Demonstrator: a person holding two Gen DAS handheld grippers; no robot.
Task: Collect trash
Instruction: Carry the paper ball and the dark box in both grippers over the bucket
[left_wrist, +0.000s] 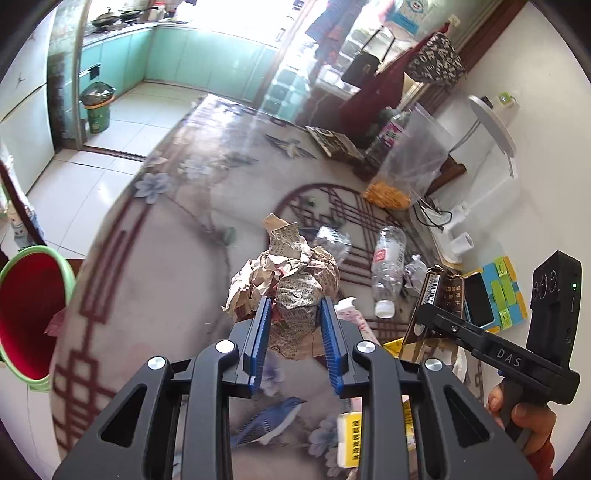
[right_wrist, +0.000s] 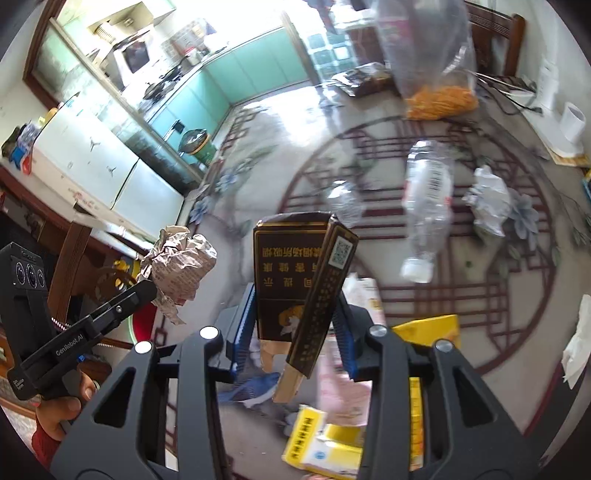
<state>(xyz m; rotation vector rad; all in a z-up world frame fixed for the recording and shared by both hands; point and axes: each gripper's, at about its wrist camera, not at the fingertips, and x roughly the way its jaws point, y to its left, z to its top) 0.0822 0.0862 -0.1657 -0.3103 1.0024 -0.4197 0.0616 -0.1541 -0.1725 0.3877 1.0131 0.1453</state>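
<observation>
My left gripper (left_wrist: 295, 304) is shut on a crumpled ball of newspaper (left_wrist: 291, 269), held above the patterned table; the ball bulges out past the blue pads. My right gripper (right_wrist: 293, 317) is shut on a dark brown cigarette carton (right_wrist: 284, 266) with gold print, standing upright with one flap hanging open. Each view also shows the other gripper: the right gripper (left_wrist: 424, 314) with its carton (left_wrist: 441, 291) at the right, the left gripper (right_wrist: 147, 288) with the paper ball (right_wrist: 181, 258) at the left. A red bucket (left_wrist: 29, 314) with a green rim sits low at the left.
On the table (left_wrist: 166, 280) lie a clear plastic bottle (right_wrist: 428, 199), a crushed clear plastic piece (right_wrist: 343, 199), a white crumpled wad (right_wrist: 487, 199) and yellow packets (right_wrist: 325, 439). A bag of orange snacks (left_wrist: 399, 177) stands at the back. A green bin (left_wrist: 96, 107) is in the kitchen.
</observation>
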